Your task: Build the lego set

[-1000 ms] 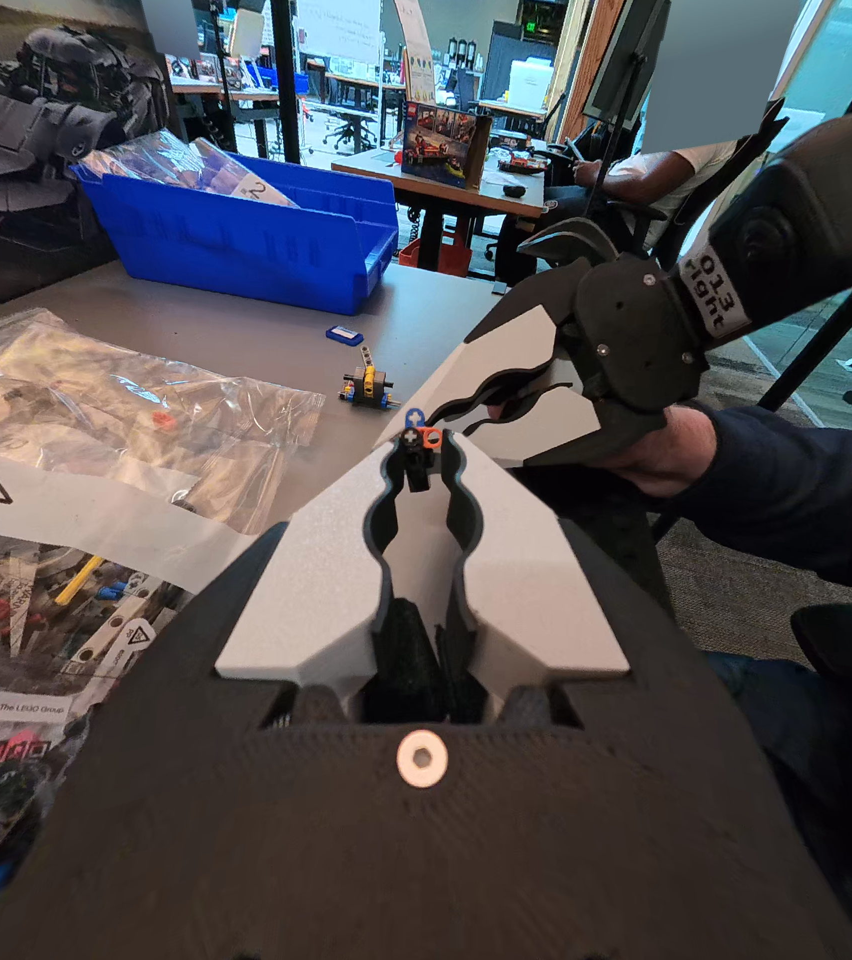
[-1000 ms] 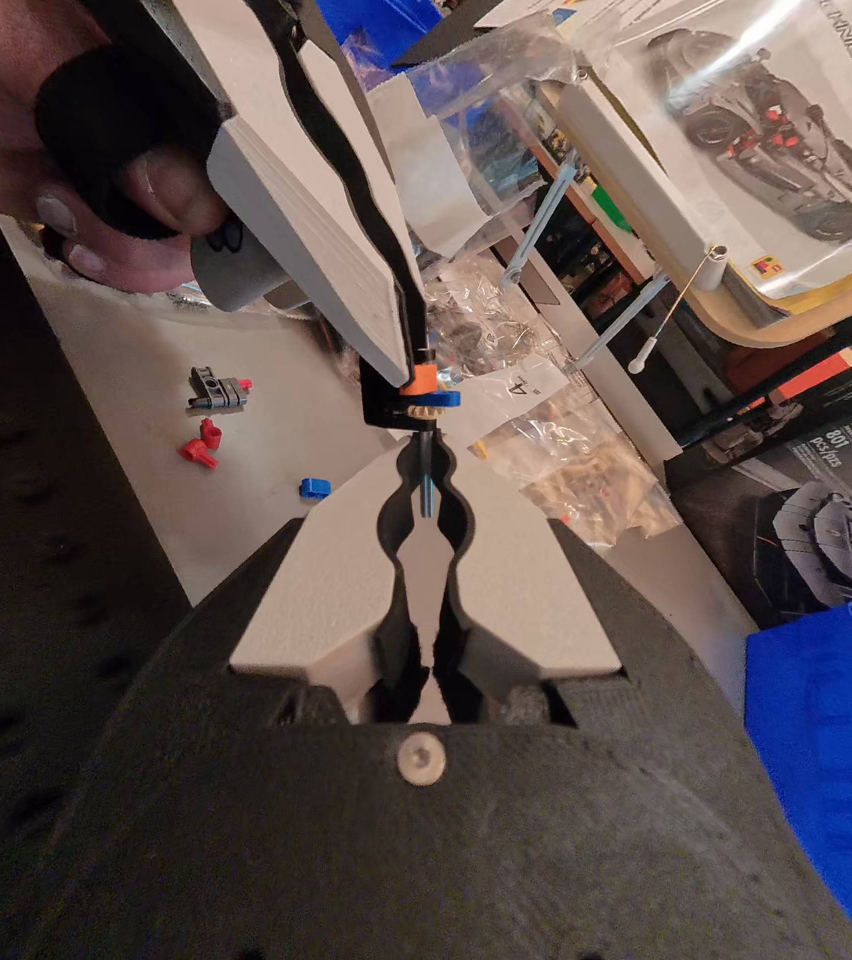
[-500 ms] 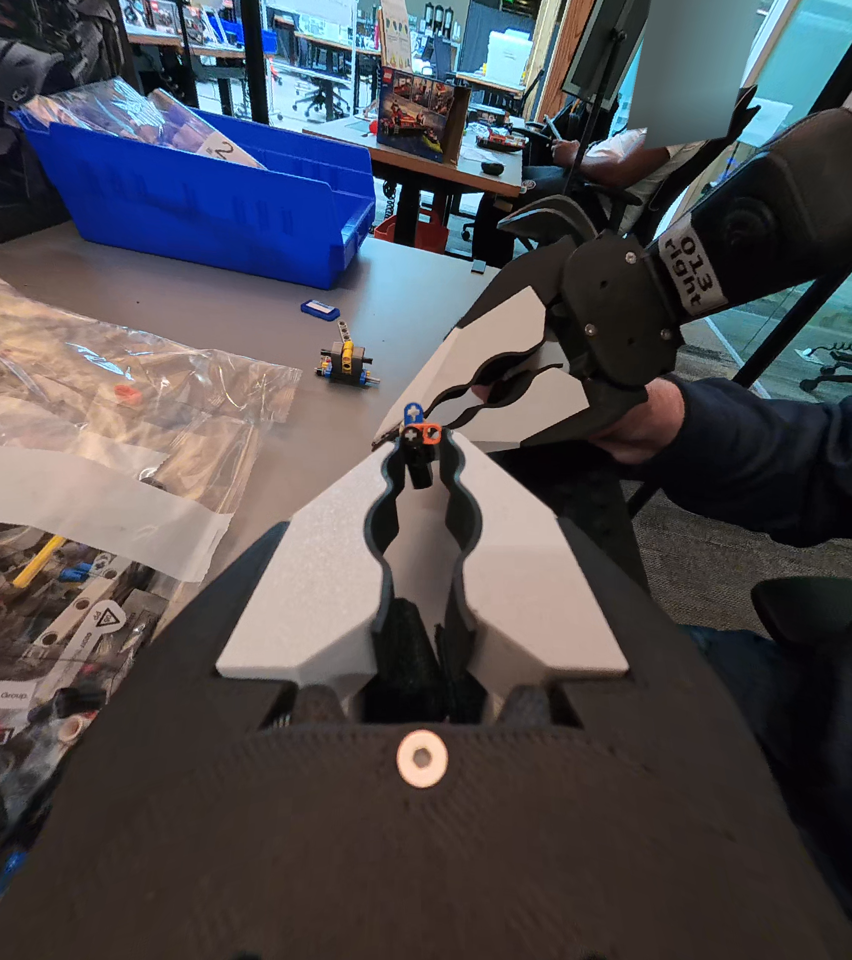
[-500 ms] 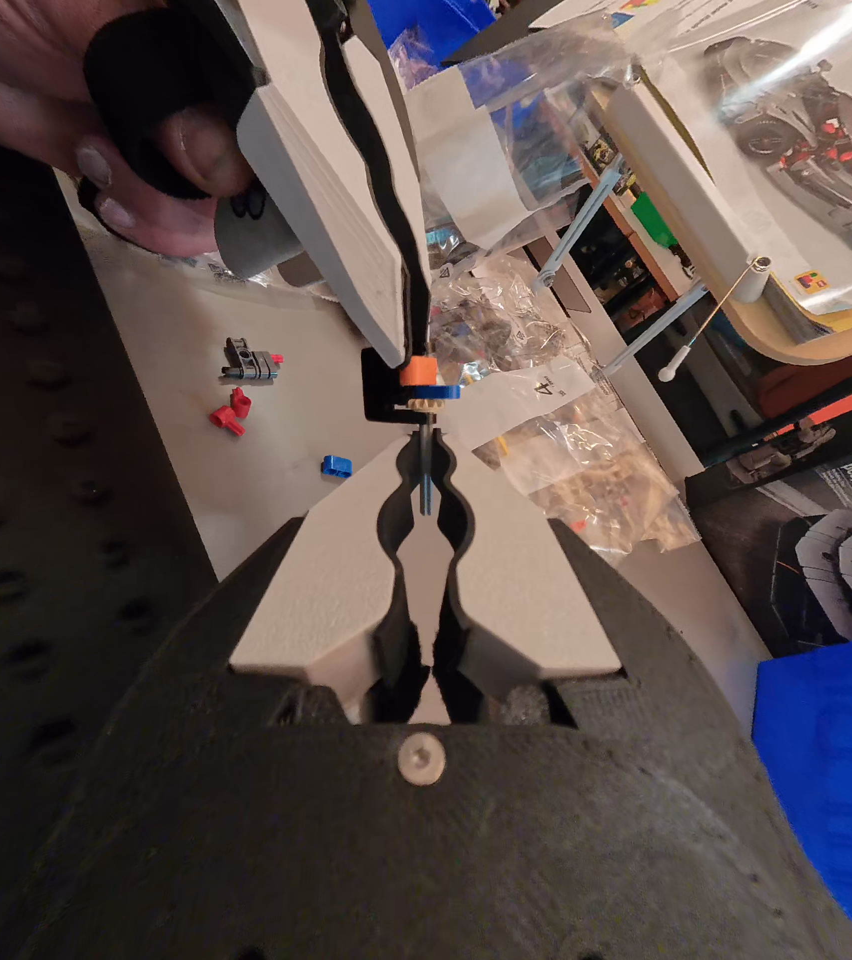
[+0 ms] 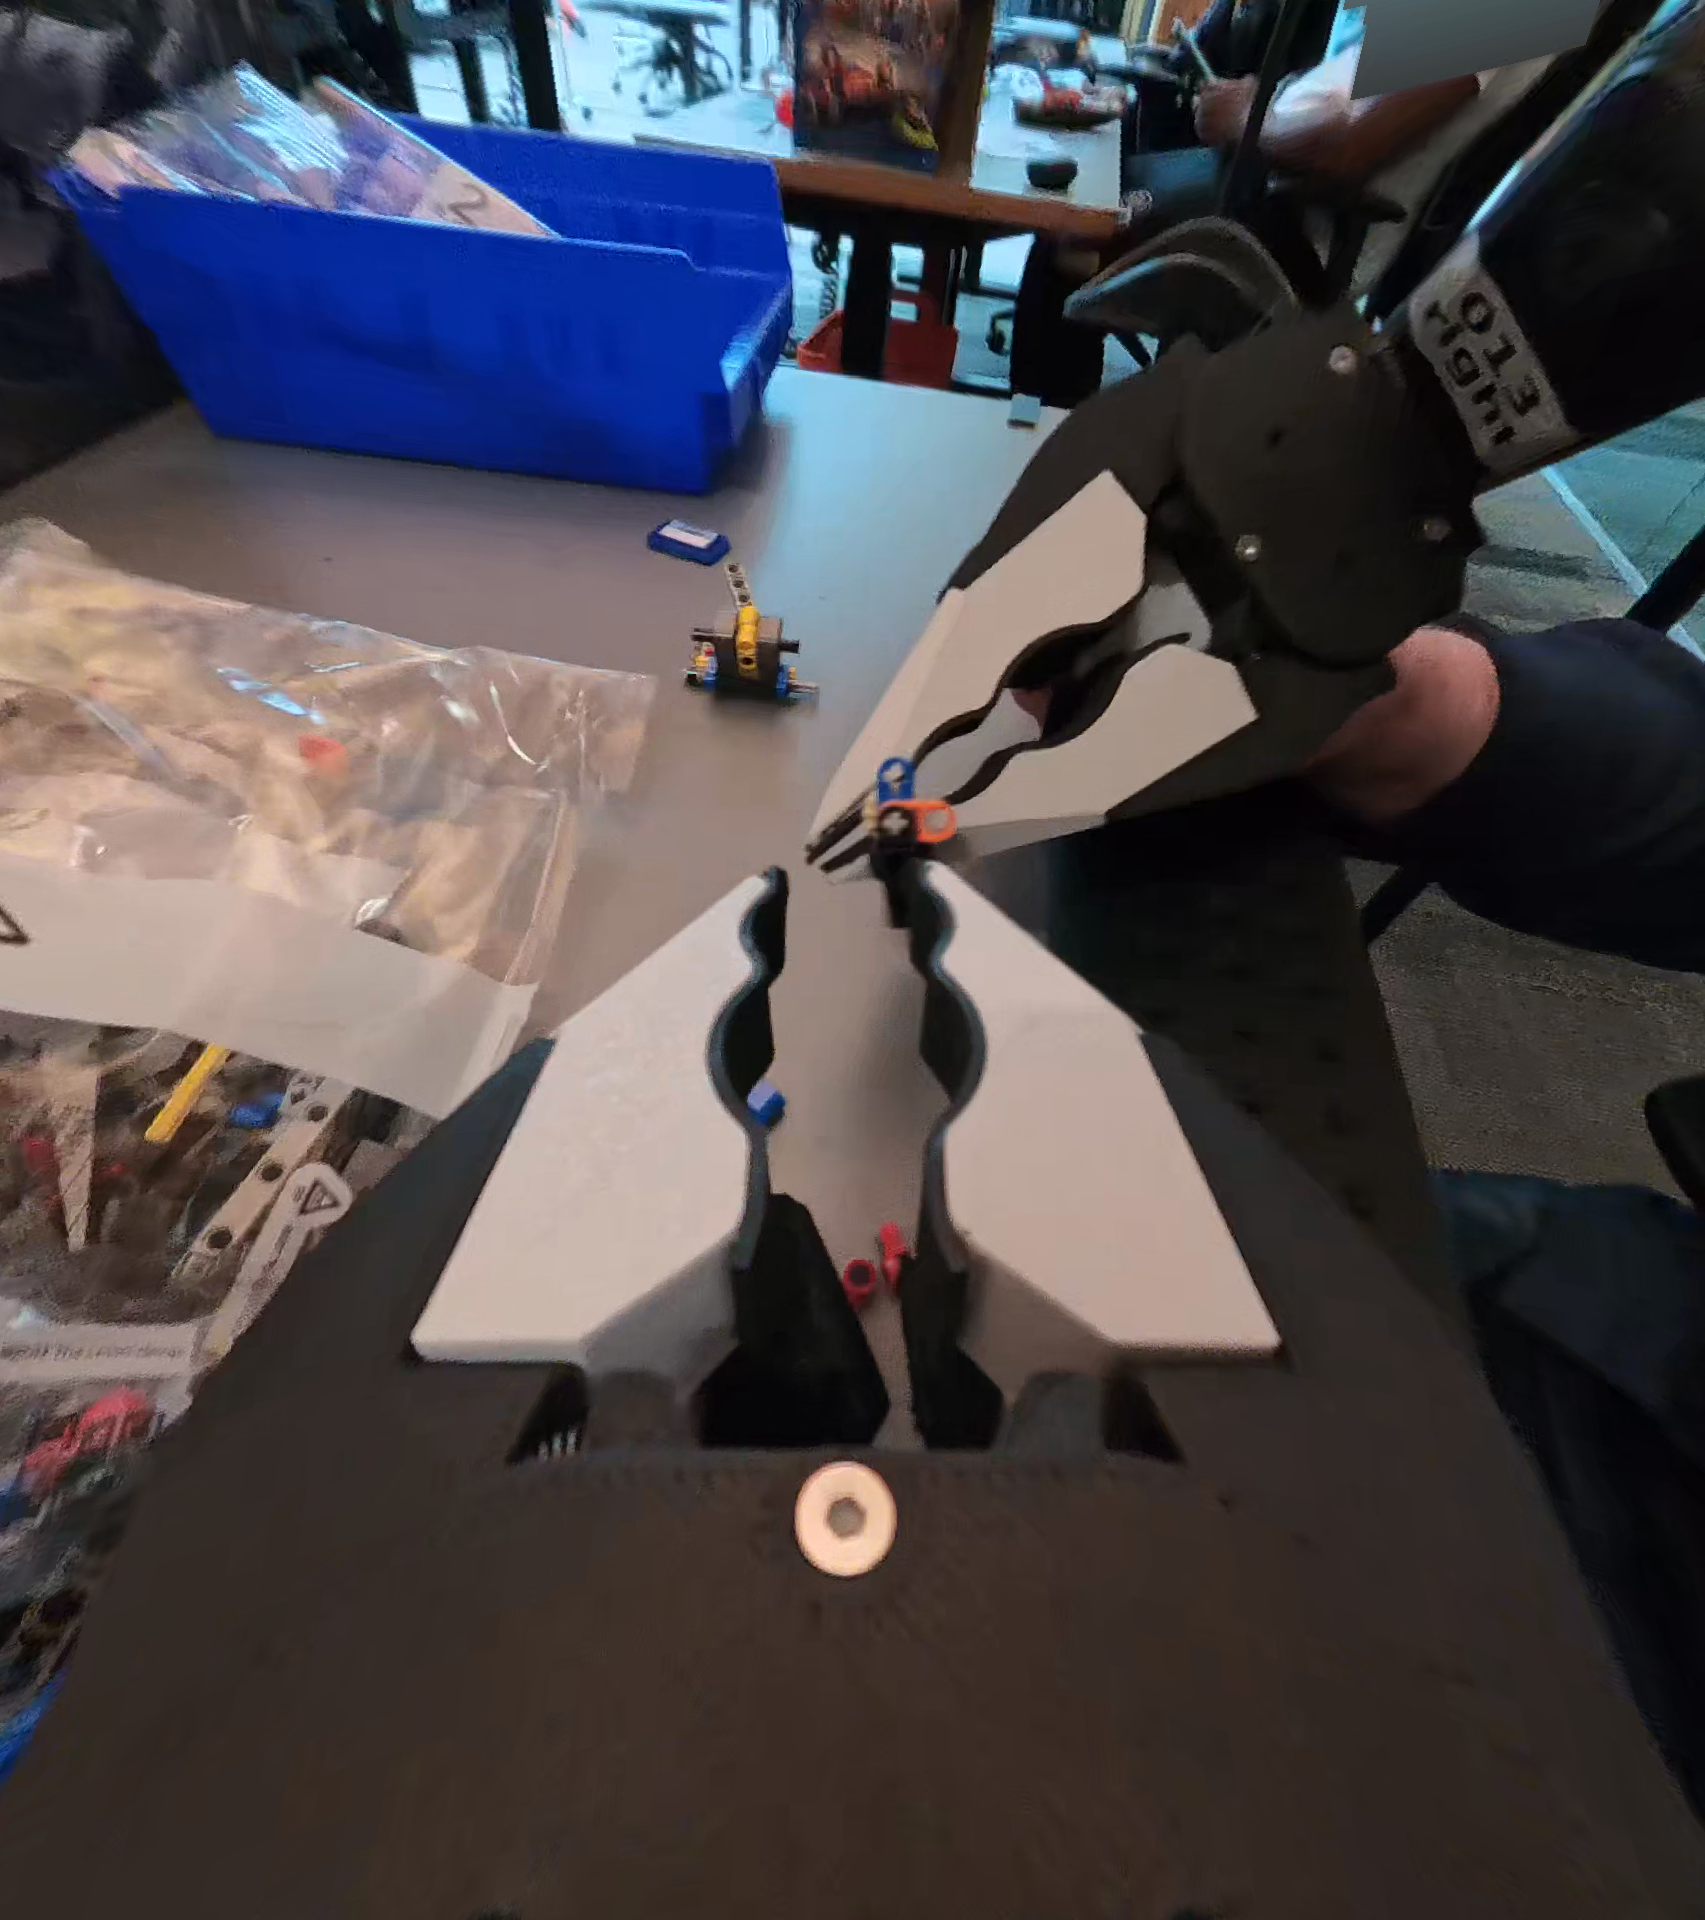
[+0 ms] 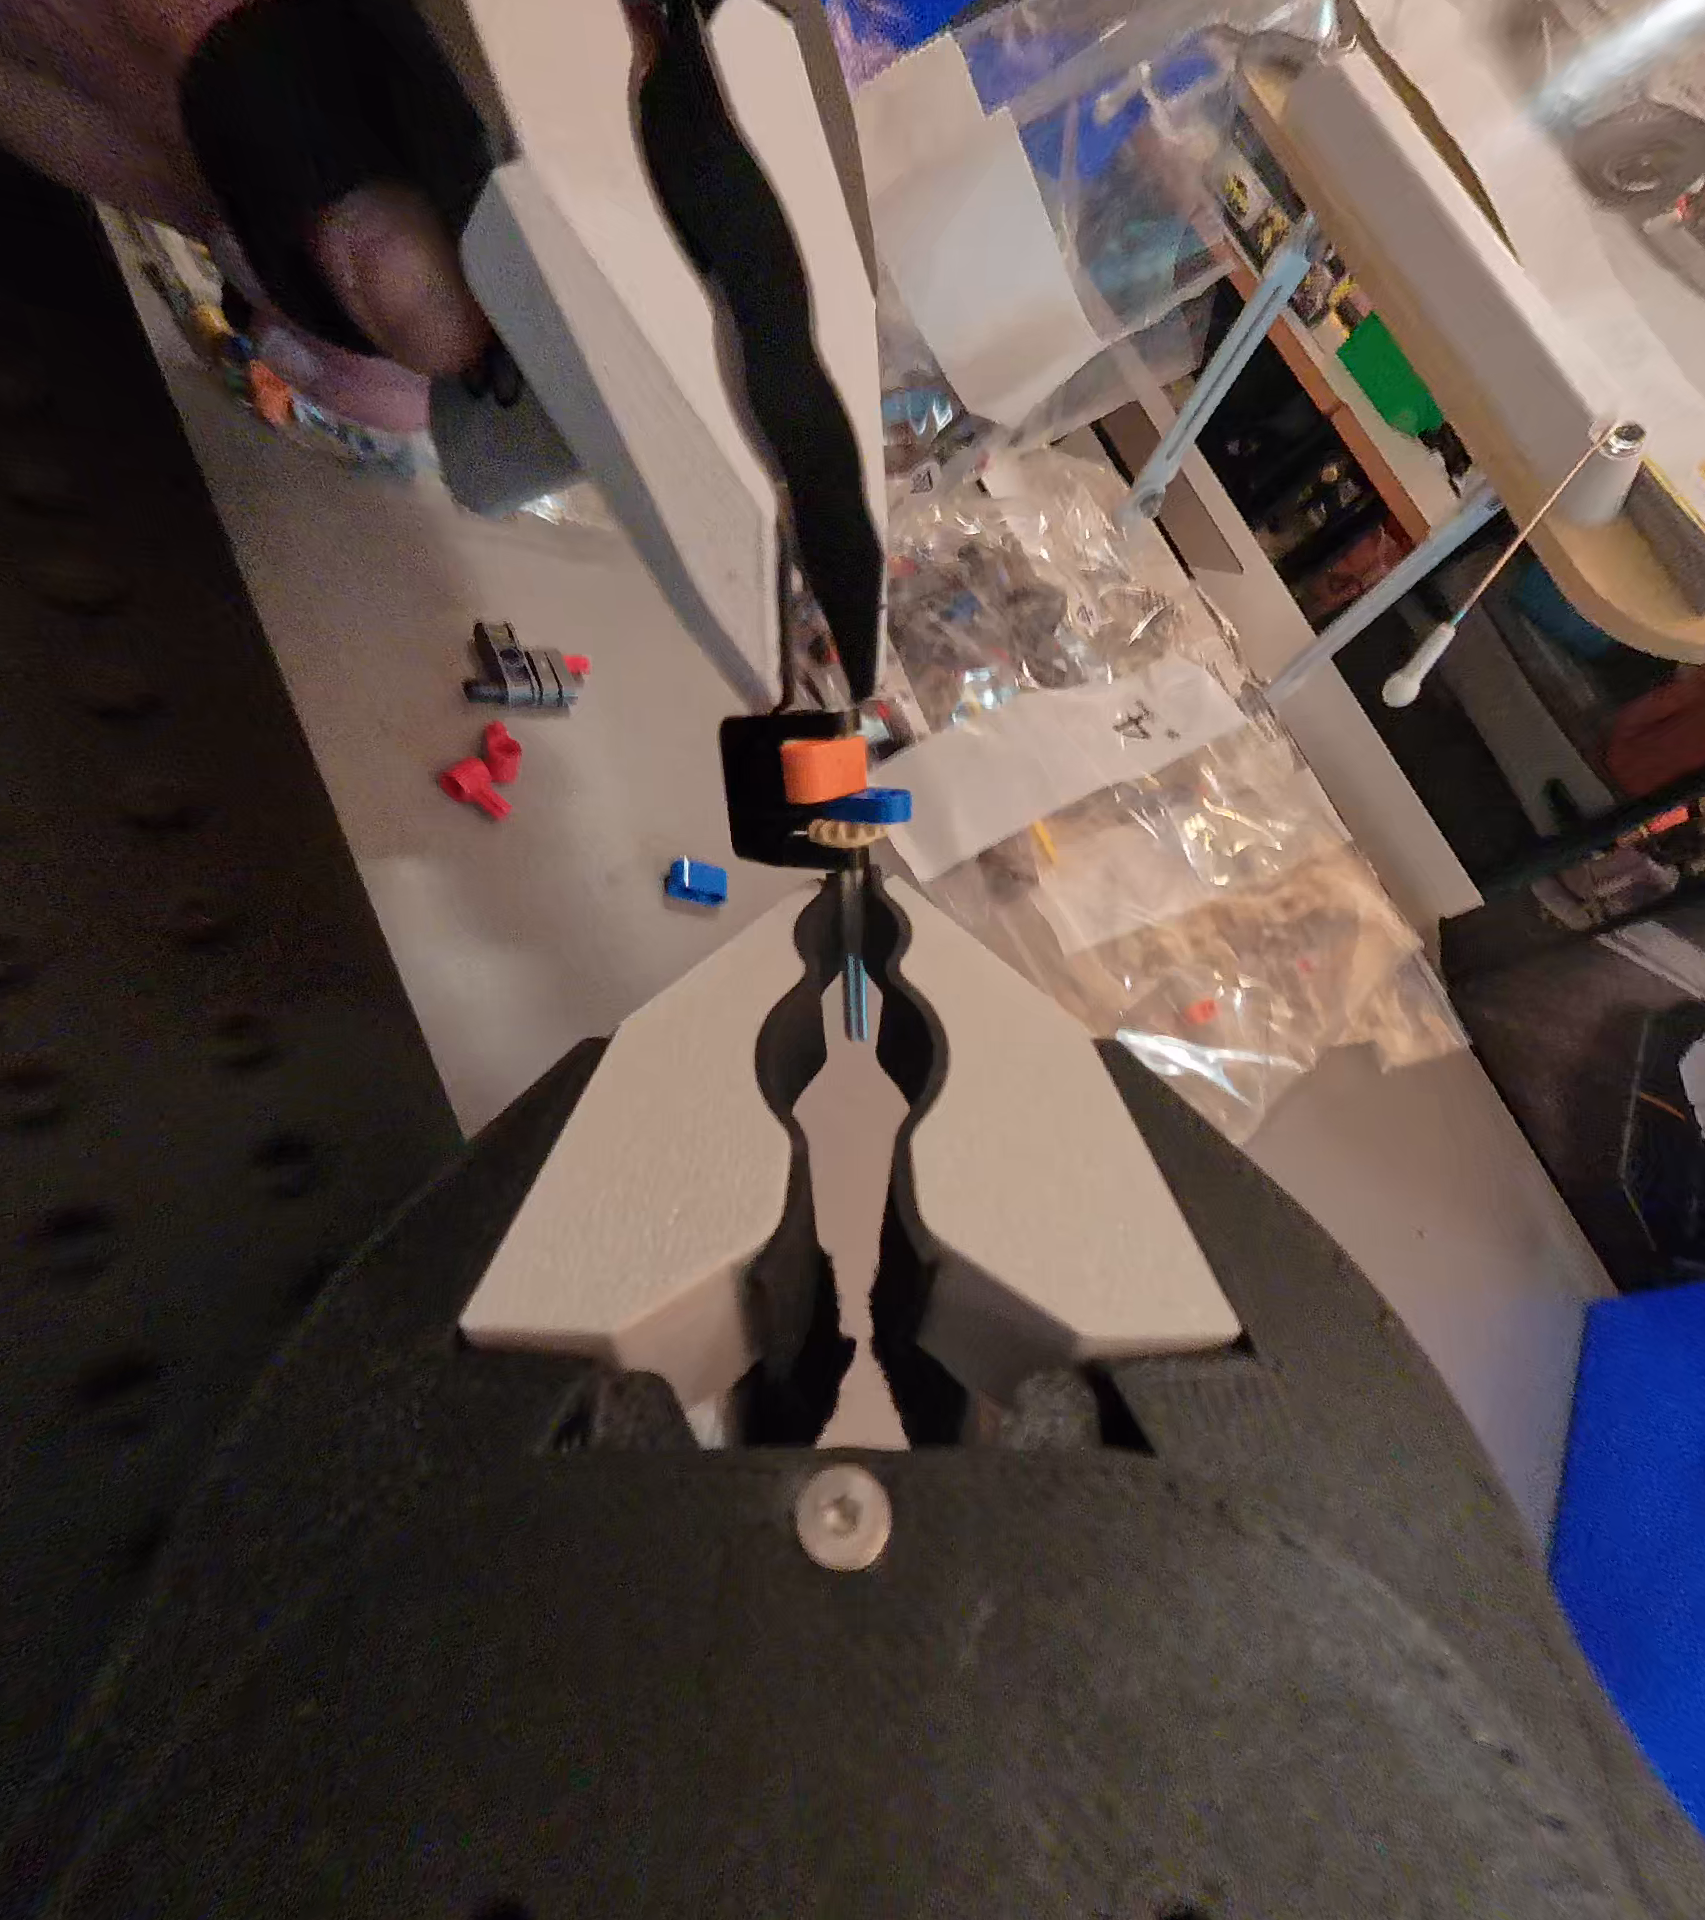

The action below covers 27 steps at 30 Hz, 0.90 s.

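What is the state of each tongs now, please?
Left tongs: open, holding nothing.
Right tongs: closed on the thin axle of the small black, orange and blue lego assembly.

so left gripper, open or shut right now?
Open. The left gripper shows bare table between its spread fingers; the small lego assembly hangs from the right gripper, pinched by its axle.

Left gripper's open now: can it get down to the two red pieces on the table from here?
Probably yes. The left gripper has its jaws spread and holds nothing, and the two red pieces lie on bare table just below it. The right gripper with the small assembly sits ahead, not between.
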Each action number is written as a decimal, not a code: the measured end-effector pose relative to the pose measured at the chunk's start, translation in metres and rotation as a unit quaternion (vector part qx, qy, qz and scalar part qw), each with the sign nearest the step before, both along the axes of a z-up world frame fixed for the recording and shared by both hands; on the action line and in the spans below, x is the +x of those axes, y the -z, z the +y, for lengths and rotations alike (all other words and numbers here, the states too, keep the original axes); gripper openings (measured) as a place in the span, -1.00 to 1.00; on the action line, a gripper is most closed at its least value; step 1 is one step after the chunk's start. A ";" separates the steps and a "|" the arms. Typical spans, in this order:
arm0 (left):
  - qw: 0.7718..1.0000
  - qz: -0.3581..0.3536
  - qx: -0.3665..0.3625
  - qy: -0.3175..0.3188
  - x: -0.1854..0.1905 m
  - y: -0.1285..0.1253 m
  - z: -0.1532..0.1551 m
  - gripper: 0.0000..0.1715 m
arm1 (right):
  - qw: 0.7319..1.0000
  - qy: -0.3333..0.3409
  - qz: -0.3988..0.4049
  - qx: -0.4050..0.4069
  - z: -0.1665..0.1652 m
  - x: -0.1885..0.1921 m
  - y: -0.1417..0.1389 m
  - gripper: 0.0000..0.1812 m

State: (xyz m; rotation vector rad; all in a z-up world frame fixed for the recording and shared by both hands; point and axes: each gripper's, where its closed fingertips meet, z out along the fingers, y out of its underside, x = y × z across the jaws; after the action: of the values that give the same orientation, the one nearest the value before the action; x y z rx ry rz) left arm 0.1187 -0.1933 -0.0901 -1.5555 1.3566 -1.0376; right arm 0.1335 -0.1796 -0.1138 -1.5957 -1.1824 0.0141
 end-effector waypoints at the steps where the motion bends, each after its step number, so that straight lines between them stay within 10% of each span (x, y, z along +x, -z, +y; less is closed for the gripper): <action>1: 1.000 -0.001 0.000 0.006 0.003 0.000 -0.002 -0.63 | 1.000 -0.002 -0.006 0.001 0.000 0.000 0.002 -0.99; 27: 0.999 0.000 -0.027 0.031 0.009 0.002 -0.018 -0.87 | 0.999 -0.013 -0.023 0.035 -0.006 -0.004 -0.003 -0.98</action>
State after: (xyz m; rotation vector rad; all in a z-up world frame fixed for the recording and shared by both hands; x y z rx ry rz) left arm 0.1275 -0.2110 -0.0922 -1.5605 1.3943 -1.1210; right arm 0.1297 -0.1861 -0.1112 -1.5265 -1.2249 -0.0467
